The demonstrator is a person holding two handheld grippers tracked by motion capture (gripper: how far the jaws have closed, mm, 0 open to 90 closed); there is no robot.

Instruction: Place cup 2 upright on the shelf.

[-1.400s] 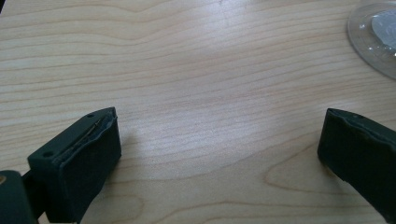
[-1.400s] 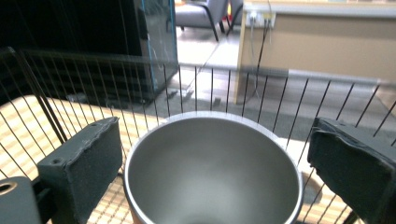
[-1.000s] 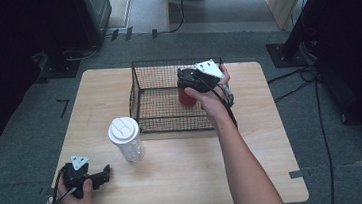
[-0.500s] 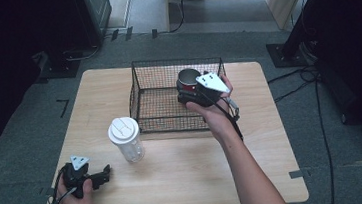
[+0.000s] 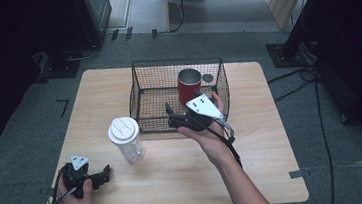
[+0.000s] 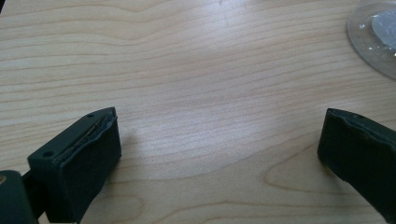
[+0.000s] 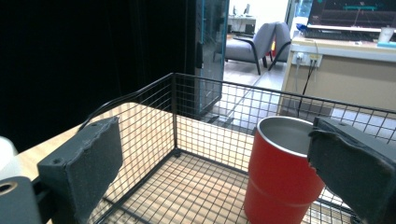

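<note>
A red metal cup (image 5: 189, 84) stands upright in the far right part of a black wire basket (image 5: 140, 88). My right gripper (image 5: 170, 117) hovers over the basket's near rim, open and empty, jaws pointing left. In the right gripper view the red cup (image 7: 280, 172) stands just inside the right jaw, behind the open right gripper (image 7: 215, 140). A clear tumbler (image 5: 125, 139) with a white lid stands left of the basket. My left gripper (image 5: 106, 172) rests low at the table's near left corner, open with bare wood between its jaws (image 6: 219, 135).
The wooden table (image 5: 263, 139) has bare room on its right and near sides. The tumbler's clear base (image 6: 373, 37) lies just beyond the left gripper's jaws. A cable trails from the right hand. Dark equipment stands and floor surround the table.
My right gripper has drawn back from the red cup toward the basket's near side and lower left. The cup now stands free in the basket. The left gripper has not moved.
</note>
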